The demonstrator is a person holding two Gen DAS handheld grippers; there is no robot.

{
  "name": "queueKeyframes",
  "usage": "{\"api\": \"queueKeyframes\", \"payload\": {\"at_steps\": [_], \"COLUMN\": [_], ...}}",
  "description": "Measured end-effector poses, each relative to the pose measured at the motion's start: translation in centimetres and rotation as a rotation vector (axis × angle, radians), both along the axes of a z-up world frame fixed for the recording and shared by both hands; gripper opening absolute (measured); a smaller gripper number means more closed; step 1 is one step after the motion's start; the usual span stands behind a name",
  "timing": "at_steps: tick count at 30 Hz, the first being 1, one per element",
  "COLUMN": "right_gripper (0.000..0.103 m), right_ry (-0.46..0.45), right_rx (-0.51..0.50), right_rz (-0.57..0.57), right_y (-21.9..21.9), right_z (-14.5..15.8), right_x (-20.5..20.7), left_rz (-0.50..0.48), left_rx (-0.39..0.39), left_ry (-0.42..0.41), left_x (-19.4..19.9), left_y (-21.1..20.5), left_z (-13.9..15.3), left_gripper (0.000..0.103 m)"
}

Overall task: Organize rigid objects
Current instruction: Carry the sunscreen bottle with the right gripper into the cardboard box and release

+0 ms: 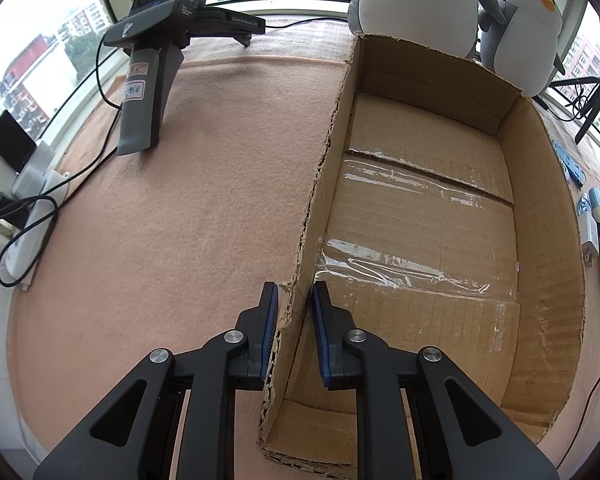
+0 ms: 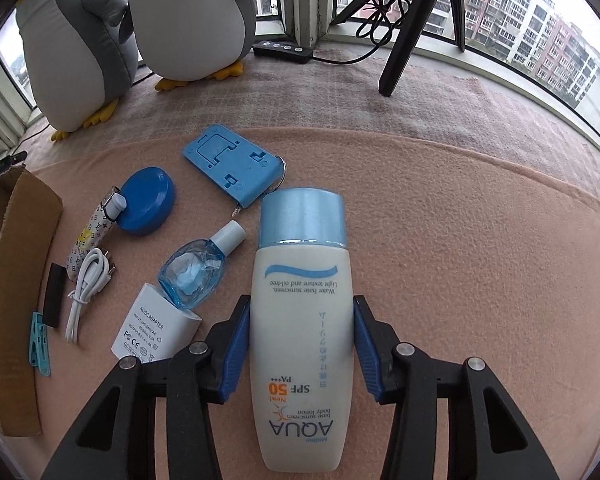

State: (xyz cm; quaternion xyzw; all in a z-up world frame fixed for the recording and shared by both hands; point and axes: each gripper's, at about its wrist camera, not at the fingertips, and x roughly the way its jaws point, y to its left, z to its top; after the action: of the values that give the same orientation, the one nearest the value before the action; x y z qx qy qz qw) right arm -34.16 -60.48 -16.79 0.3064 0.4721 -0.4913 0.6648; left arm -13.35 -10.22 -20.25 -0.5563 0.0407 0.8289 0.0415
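Observation:
My right gripper (image 2: pixel 302 312) is shut on a white sunscreen bottle (image 2: pixel 302 320) with a light blue cap, its pads against both sides of the body. My left gripper (image 1: pixel 294 292) straddles the near left wall of an open cardboard box (image 1: pixel 540 240); the left pad touches the wall and the right pad stands a little apart. The box's edge shows at the left of the right wrist view (image 2: pixel 16 264). Left of the bottle lie a small blue glass bottle (image 2: pixel 194 270), a white AC adapter (image 2: pixel 152 330), a blue round tin (image 2: pixel 146 200) and a blue phone stand (image 2: pixel 234 164).
A white cable (image 2: pixel 88 284), a patterned tube (image 2: pixel 90 236), a black strip (image 2: pixel 54 294) and teal clips (image 2: pixel 40 342) lie near the box. Two plush penguins (image 2: pixel 188 16) and a tripod leg (image 2: pixel 404 40) stand at the back. A grey handheld device (image 1: pixel 152 80) and power strip (image 1: pixel 28 216) sit left.

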Motion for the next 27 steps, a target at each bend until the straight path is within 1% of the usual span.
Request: {"api": "queueKeyframes", "payload": {"at_steps": [9,16,19,23,27], "right_gripper": [0.044,0.044,0.044,0.044,0.044], "right_ry": [-0.035,-0.083,-0.121,-0.155,-0.190], "right_rx": [-0.045,-0.086,-0.090,-0.099,-0.097], "right_rz": [-0.011,0.030,0.070,0.148,0.230], "right_y": [1.9,3.9,4.8,6.1,8.1], "right_z": [1.4,4.1,5.6,7.4,8.3], "right_x": [-0.7,0.9,2.8,6.5,10.5], "left_rz": [-0.011,-0.018,-0.021,-0.024,-0.027], "left_rx": [-0.001,0.000,-0.001,0.003,0.005], "left_ry": [0.000,0.003,0.004,0.004,0.006], "left_x": [0.0,0.0,0.0,0.0,0.2], "left_y": [0.0,0.1,0.1,0.1,0.2], "left_z": [0.0,0.1,0.1,0.1,0.1], "left_gripper": [0.016,0.016,0.016,0.016,0.016]}}
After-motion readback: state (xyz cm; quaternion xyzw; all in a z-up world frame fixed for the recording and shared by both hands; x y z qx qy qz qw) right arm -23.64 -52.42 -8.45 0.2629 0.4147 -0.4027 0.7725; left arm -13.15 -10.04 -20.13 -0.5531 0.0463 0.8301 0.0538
